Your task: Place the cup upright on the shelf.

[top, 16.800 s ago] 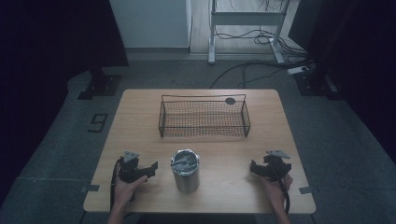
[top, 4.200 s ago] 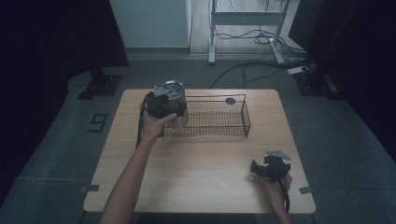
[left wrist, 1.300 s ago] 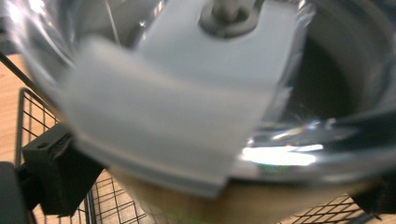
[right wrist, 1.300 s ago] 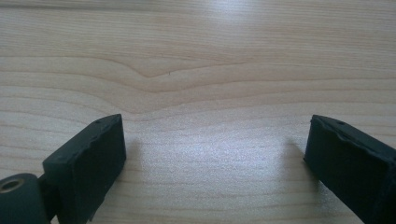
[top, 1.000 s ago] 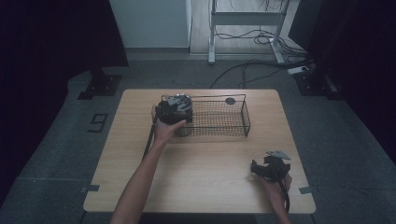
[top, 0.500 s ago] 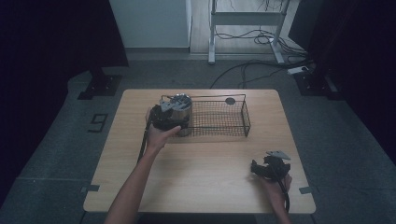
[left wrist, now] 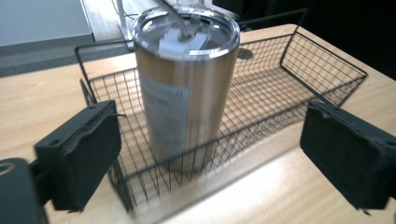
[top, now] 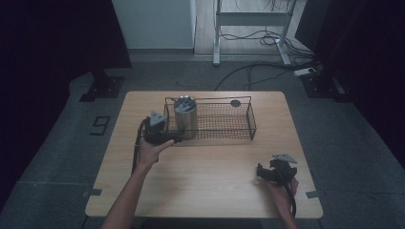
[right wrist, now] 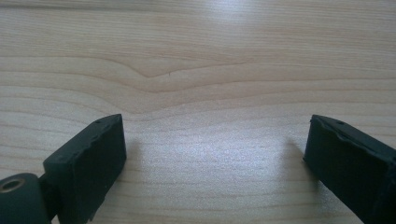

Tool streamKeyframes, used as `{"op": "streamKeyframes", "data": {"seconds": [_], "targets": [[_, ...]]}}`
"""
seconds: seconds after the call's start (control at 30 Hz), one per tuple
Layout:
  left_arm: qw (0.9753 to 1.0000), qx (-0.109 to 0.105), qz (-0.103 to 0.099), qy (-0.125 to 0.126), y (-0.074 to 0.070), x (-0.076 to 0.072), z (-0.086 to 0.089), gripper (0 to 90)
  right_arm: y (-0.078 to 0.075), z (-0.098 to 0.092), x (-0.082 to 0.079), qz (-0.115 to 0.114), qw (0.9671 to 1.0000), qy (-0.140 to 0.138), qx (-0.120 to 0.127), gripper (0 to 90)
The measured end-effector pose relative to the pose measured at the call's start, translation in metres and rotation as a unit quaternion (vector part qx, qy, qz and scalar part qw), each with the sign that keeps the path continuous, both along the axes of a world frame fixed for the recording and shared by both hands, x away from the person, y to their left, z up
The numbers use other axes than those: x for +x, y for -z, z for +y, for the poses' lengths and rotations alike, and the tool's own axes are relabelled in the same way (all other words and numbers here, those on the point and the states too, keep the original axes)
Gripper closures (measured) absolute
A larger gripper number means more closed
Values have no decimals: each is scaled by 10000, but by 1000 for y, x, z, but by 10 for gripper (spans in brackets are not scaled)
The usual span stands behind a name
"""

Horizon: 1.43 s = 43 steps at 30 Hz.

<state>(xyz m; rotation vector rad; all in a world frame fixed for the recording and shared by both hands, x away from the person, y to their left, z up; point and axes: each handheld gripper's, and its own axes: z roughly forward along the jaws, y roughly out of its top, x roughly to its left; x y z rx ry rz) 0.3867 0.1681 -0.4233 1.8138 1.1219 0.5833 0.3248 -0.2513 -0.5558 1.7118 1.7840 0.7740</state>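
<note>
A steel tumbler (top: 185, 115) (left wrist: 185, 84) with a clear lid stands upright in the left end of the black wire basket (top: 224, 123) (left wrist: 299, 70). My left gripper (top: 171, 136) (left wrist: 210, 163) is open, just outside the basket's near left corner, its jaws wide apart and off the tumbler. My right gripper (top: 266, 172) (right wrist: 215, 163) rests open near the table's front right, with bare wood between its jaws.
The wooden table (top: 210, 191) has free room across its middle and front. A small dark disc (top: 235, 102) lies behind the basket. Cables and a metal stand's legs (top: 248, 19) are on the floor beyond the table.
The left gripper set the tumbler down in the basket, let go and drew back toward the near side. The right gripper has stayed put.
</note>
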Motion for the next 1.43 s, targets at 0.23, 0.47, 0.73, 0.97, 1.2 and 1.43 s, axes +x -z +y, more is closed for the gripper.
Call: {"op": "streamKeyframes", "data": {"seconds": [0.23,0.47,0.73,0.97,1.2,1.43], "targets": [[9999,-76,124,-53,14,-31,22,76,0,0,0,2,10000,-3,-3,52],[9997,129,185,-47,29,-60,32,79,0,0,0,3,10000,-3,0,51],[9996,56,284,-10,49,-85,41,86,0,0,0,2,10000,-3,0,52],[9991,70,425,0,72,-101,39,86,0,0,0,1,10000,-3,-1,51],[9985,79,532,54,84,-103,35,83,0,0,0,0,10000,-2,-1,52],[9982,142,577,1,90,-102,32,74,0,0,0,1,10000,-4,1,53]]}}
